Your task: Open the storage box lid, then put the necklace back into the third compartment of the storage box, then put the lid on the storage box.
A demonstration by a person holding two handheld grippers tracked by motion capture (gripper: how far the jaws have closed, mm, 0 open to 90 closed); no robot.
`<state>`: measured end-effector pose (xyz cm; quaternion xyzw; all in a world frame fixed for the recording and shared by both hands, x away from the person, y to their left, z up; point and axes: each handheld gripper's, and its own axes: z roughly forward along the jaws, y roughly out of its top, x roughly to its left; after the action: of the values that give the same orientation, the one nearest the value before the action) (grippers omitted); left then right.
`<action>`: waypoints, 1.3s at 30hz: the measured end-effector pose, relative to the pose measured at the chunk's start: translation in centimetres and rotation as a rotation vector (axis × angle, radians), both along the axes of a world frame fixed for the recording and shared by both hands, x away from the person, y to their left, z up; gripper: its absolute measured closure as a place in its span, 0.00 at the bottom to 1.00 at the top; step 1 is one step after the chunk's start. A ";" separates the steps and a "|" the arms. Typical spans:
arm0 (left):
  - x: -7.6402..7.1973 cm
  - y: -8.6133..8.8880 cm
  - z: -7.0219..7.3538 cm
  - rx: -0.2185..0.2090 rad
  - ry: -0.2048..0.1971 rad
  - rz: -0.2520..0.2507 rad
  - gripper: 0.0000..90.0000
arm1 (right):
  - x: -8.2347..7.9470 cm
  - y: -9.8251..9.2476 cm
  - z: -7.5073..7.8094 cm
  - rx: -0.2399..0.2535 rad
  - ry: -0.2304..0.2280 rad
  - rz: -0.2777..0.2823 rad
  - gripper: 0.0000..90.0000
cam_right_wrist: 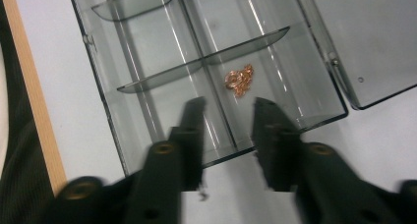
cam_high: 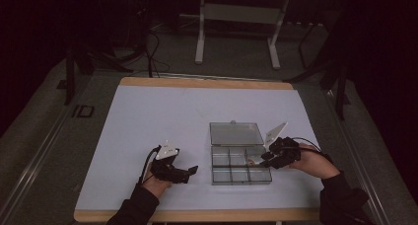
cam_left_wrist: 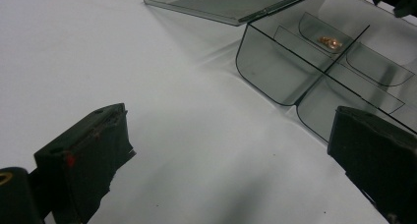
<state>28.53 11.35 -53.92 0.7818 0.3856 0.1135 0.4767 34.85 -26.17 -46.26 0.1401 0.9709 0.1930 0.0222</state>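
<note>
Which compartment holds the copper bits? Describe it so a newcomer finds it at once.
On the white table sits a clear divided box, lid open. Look just beyond the right gripper: that compartment, beside the lid hinge, alone holds a small copper-coloured cluster.

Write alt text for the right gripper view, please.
A small heap of copper-coloured rings lies in one compartment of a clear divided box with its lid open flat, just beyond the open right tool, whose jaws hold nothing.
</note>
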 end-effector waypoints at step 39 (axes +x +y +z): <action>0.3 -1.5 0.5 0.007 -0.012 -0.012 0.03 | -3.5 -7.3 -1.8 0.333 -0.219 -0.329 0.42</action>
<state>28.82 9.90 -53.43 0.7849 0.3777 0.1168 0.4771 31.35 -33.46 -48.04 0.2760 0.8817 0.3580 0.1351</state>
